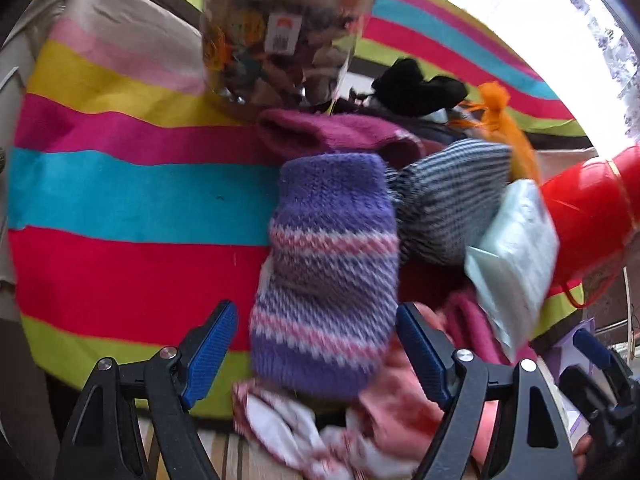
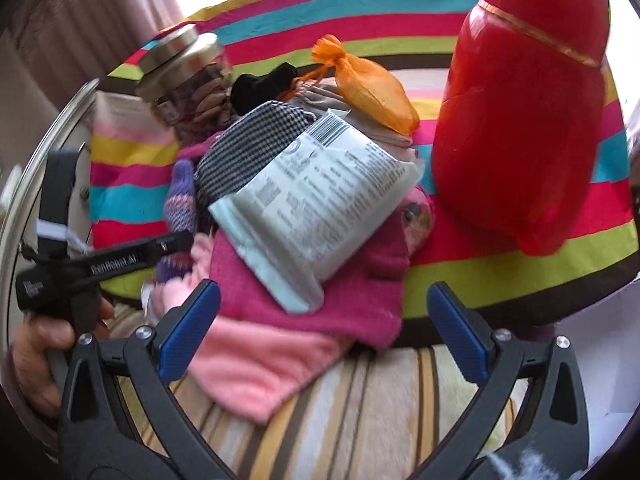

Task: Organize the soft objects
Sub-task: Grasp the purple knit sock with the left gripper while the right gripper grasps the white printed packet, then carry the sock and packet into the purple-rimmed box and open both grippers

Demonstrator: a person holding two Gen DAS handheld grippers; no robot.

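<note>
Lettering reading "GenRobot.AI" runs in white along the black body of the left gripper (image 2: 100, 268), seen from the right wrist view with a hand (image 2: 40, 344) wrapped round its handle at the near left. A pale packet (image 2: 320, 200) lying on top of the pile carries a barcode and blocks of small print, too blurred to read. At the far left stands a clear jar (image 1: 280, 36) with a metal lid; it bears a small white sticker with a barcode and holds brownish, mixed-coloured pieces I cannot identify. An orange mesh pouch (image 2: 368, 84), tied at its neck, rests at the far side of the pile, and a tall red mesh bag (image 2: 520, 120) with a gold band stands to the right; its contents cannot be made out. The soft things are heaped on a bright striped cloth (image 1: 120, 200): a purple striped knit sock (image 1: 324, 264), a black-and-white striped knit (image 1: 448, 200), a magenta knit (image 2: 304, 300) and a pink fleece (image 2: 248, 364). The left gripper's jaws stand apart on either side of the purple sock without pressing it. The right gripper (image 2: 324, 340) is also released, with nothing between its blue pads (image 2: 192, 320).
</note>
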